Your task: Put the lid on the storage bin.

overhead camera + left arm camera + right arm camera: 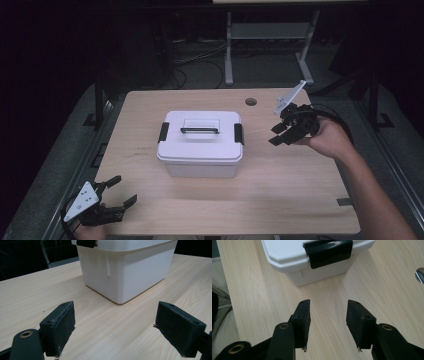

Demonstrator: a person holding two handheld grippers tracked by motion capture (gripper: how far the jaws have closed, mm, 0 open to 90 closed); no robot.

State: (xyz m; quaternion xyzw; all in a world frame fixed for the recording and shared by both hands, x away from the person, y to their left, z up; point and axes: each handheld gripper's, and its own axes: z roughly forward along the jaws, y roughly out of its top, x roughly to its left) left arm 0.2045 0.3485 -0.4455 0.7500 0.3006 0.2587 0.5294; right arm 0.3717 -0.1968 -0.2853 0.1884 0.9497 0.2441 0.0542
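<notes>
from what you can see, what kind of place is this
Probably a lab or workshop recording bench: a pale wooden table holding just a white lidded box, a metal frame stand and loose cables on the dark floor behind.

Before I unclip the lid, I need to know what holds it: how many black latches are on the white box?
2: the left latch on the white box's left end, and the right latch on its right end, both down against the lid.

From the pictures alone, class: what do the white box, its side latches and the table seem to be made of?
White box: probably moulded plastic, smooth, slightly glossy, with rounded edges.
Side latches: glossy black plastic, judging by their sheen.
Table: pale wood-grain top, matte; possibly laminate rather than solid wood.
</notes>
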